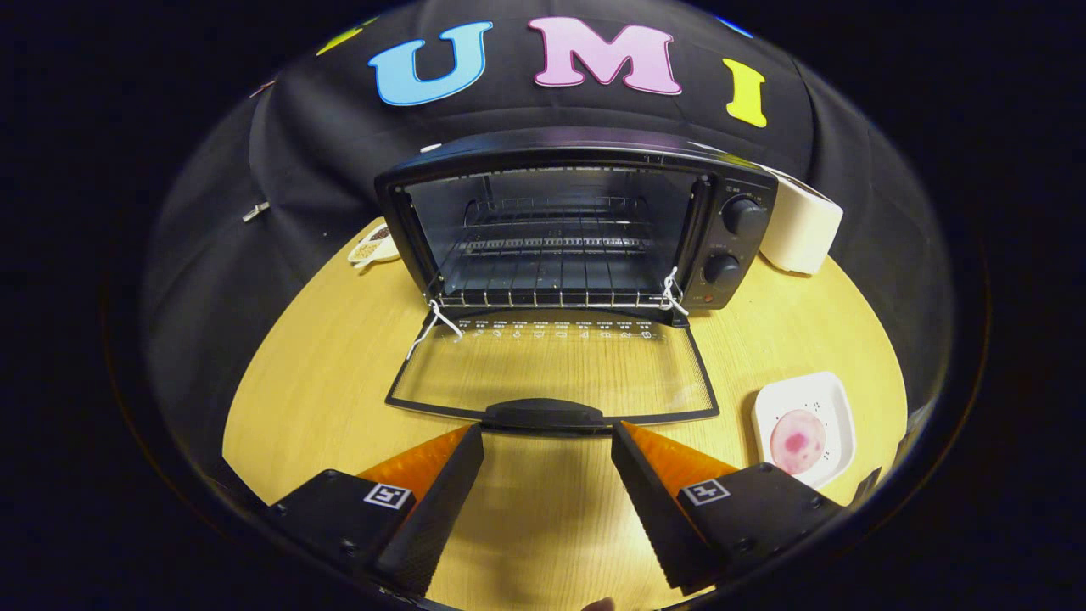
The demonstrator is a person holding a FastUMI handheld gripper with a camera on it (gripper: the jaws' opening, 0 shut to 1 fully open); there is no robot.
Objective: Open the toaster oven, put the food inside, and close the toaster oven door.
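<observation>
The toaster oven (577, 225) stands open, its glass door (551, 365) laid flat — handle just ahead of the gripper (547, 445), whose fingers are spread and empty. The food (797, 441) waits on a white dish (836, 399) to the near right.

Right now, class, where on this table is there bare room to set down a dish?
Bare wood left of the open door, and between the open tongs. Right is tighter: plate with food, white box beside the oven.
</observation>
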